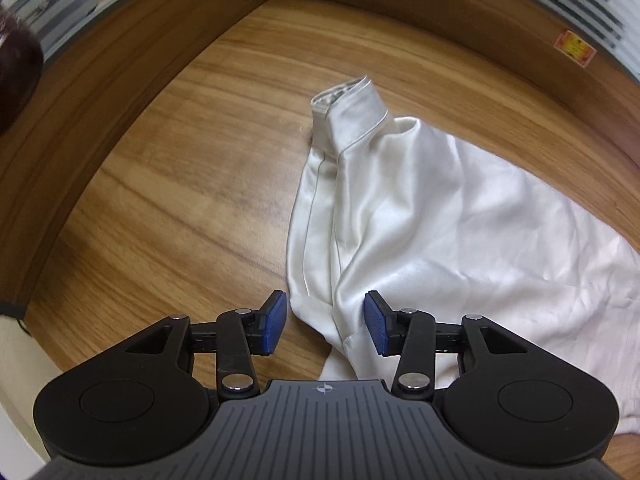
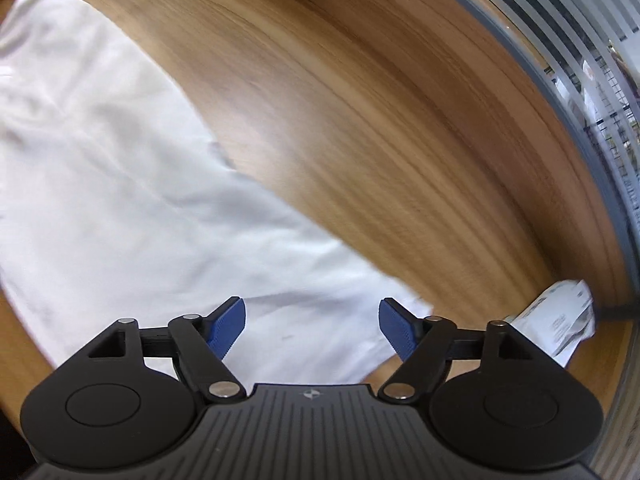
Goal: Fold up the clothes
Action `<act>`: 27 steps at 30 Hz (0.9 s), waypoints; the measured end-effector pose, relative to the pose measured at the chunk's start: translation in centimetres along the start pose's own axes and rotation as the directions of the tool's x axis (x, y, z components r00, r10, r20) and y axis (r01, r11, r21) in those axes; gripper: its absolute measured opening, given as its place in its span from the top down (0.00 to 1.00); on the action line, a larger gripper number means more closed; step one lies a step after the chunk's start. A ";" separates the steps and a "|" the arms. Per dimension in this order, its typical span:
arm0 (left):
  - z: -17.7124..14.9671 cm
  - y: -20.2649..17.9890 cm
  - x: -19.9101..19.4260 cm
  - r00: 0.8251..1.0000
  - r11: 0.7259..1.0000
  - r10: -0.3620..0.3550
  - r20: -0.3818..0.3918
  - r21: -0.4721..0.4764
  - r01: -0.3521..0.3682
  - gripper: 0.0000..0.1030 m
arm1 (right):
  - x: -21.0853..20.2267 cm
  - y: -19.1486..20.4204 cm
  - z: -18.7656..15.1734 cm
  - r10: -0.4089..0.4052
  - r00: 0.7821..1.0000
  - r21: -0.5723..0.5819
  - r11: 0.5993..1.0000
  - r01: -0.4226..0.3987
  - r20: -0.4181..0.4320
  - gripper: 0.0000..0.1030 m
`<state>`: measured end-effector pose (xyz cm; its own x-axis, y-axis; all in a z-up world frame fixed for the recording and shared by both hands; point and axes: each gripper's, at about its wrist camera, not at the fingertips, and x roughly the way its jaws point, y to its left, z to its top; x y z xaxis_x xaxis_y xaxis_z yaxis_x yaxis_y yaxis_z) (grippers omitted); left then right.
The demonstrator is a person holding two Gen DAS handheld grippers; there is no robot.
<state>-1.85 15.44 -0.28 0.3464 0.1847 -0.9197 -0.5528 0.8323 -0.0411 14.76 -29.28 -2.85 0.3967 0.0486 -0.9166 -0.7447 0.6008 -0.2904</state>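
Two tongs hang above a white shirt that lies on the wooden tabletop. The shirt is partly folded, and its collar points toward the far corner of the tabletop, where two low wooden walls meet.

On the left side, the left tongs stand partly open. The folded side edge of the shirt sits between the blue pads, but the pads do not press on it. Nothing is held.

On the right side, the right tongs stand wide open over the flat lower part of the shirt. Nothing is held there either. The view is blurry, so small wrinkles are hard to see. Some crumpled paper lies near the right edge of the tabletop, apart from the shirt.

It looks like one fold is laid down and the next one is still to come. To do it well, I think both tongs should lift clear so the pads do not drag the smooth cloth. Then each should pinch a corner of the hem on the near side, taking all layers together. Both sides should move toward the collar at the same speed, so the edges line up. The cloth looks slippery and may slide.
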 end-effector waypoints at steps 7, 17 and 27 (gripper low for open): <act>2.7 1.7 -0.1 1.000 0.998 -0.018 0.007 0.057 0.018 0.53 | -3.2 6.4 -0.6 0.072 0.996 0.051 0.996 -0.074 0.049 0.21; 6.4 3.0 1.5 0.997 0.981 -0.074 -0.032 0.175 0.079 0.53 | -6.6 15.1 0.6 0.123 0.987 0.159 0.977 -0.139 0.106 0.21; 9.3 1.6 3.9 0.987 0.949 -0.144 -0.071 0.271 0.158 0.53 | -8.0 22.7 2.6 0.145 0.971 0.297 0.934 -0.197 0.188 0.22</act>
<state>5.71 22.36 -0.33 0.3680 0.0251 -0.9295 -0.2645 0.9612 -0.0788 -3.93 -13.97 -1.42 0.3783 0.2849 -0.8807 -0.6150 0.7885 -0.0091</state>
